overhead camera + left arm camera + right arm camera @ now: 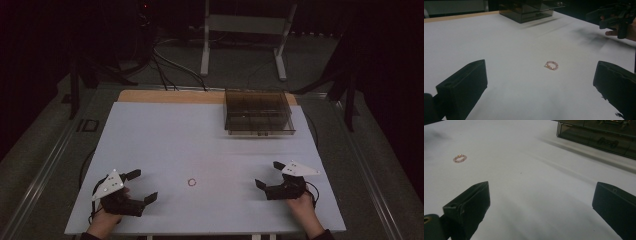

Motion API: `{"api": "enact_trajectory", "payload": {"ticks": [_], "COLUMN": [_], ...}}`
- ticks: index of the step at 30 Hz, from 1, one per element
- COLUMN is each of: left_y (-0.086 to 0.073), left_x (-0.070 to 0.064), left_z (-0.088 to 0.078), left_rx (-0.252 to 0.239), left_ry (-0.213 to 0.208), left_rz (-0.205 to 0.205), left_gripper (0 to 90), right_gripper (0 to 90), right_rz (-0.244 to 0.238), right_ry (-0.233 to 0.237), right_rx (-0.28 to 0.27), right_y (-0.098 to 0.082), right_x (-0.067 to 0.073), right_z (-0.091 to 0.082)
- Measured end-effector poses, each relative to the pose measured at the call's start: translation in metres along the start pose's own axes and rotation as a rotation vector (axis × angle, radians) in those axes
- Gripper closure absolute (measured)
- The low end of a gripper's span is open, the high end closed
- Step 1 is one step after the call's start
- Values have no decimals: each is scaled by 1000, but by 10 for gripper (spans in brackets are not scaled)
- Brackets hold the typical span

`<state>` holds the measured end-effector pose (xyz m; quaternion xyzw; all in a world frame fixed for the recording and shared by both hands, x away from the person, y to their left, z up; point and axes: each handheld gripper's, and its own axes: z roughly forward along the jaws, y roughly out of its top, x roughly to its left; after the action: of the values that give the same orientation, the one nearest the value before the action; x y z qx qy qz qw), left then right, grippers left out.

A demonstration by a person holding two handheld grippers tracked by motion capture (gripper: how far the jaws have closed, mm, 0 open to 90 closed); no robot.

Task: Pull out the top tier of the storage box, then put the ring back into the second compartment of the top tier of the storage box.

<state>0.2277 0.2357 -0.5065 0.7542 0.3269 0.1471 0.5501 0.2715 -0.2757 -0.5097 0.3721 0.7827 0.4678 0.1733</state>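
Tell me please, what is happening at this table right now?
A person holds a gripper in each hand over a white table. The left gripper and right gripper both stand open, holding nothing. A small pink beaded ring lies on the table between them, untouched. A dark see-through box with compartments sits at the far side.

A smoked plastic organiser box [599, 135] runs off the top and right edges of the right gripper view, its contents too dim to make out. In the left gripper view the same box [529, 11] is cropped at the top edge, and the right gripper [614, 18], upper right, is cut by the frame's corner. The bead ring [192, 182], lower centre of the high view, is too small to show its beads.
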Motion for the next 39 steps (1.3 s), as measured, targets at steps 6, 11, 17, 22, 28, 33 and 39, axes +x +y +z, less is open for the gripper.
{"api": "enact_trajectory", "payload": {"ticks": [6, 11, 17, 22, 28, 33, 39], "left_y": [0, 0, 0, 0, 1, 1, 1], "left_x": [0, 0, 0, 0, 0, 0, 0], "left_z": [0, 0, 0, 2, 3, 1, 1], "left_rx": [-4, -3, 2, 3, 4, 1, 1], "left_ry": [0, -2, -6, -6, -6, -7, -8], "left_rz": [-4, -3, -1, -2, 1, -1, 3], "left_gripper": [0, 0, 0, 0, 0, 0, 0], "right_gripper": [19, 19, 19, 19, 20, 20, 20], "right_rz": [-1, 2, 8, 20, 27, -3, -27], "right_ry": [-1, -4, -3, -2, 16, 38, 57], "right_rx": [1, 0, 1, -13, -9, -9, -4], "right_y": [1, 1, 2, 5, 10, 20, 29], "right_x": [0, 1, 0, 0, 4, 14, 26], "right_z": [0, 0, 0, -2, -5, -6, -2]}}
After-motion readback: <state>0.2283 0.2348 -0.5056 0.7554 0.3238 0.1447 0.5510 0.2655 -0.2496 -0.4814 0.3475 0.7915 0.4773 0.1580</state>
